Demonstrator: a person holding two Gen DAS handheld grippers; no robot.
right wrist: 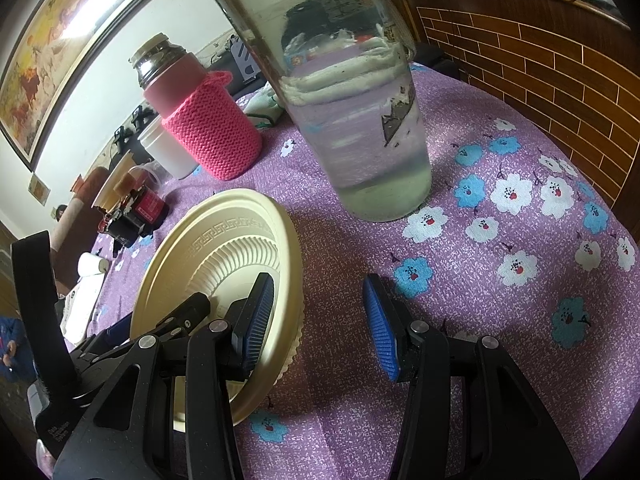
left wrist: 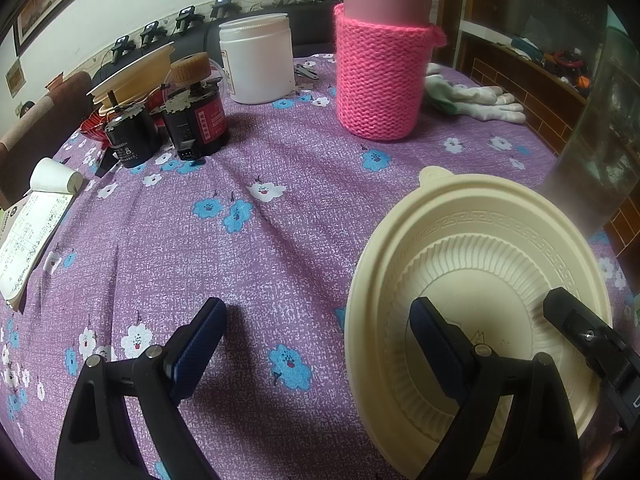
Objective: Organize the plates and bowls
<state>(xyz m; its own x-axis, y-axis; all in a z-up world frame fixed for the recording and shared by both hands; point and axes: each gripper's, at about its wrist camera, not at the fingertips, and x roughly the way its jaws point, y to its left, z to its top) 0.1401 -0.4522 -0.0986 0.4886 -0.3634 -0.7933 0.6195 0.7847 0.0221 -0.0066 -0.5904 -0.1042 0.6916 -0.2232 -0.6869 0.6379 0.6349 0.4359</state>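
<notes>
Both grippers, left [left wrist: 316,344] and right [right wrist: 318,320], gape open with nothing between their pads over the floral tablecloth [left wrist: 280,216].
Each has one finger over the cream plate [left wrist: 476,264]; behind stand a pink-sleeved flask [left wrist: 380,80], white jar [left wrist: 256,60] and glass jar [right wrist: 348,92]. The plate's near rim is hidden.

A cream, round plastic plate [right wrist: 224,240] with a ribbed well lies on the purple floral tablecloth [right wrist: 500,320] near a tall clear glass jar [right wrist: 340,100]; the right gripper [right wrist: 318,320] stands open, one pad over the plate's rim.
</notes>
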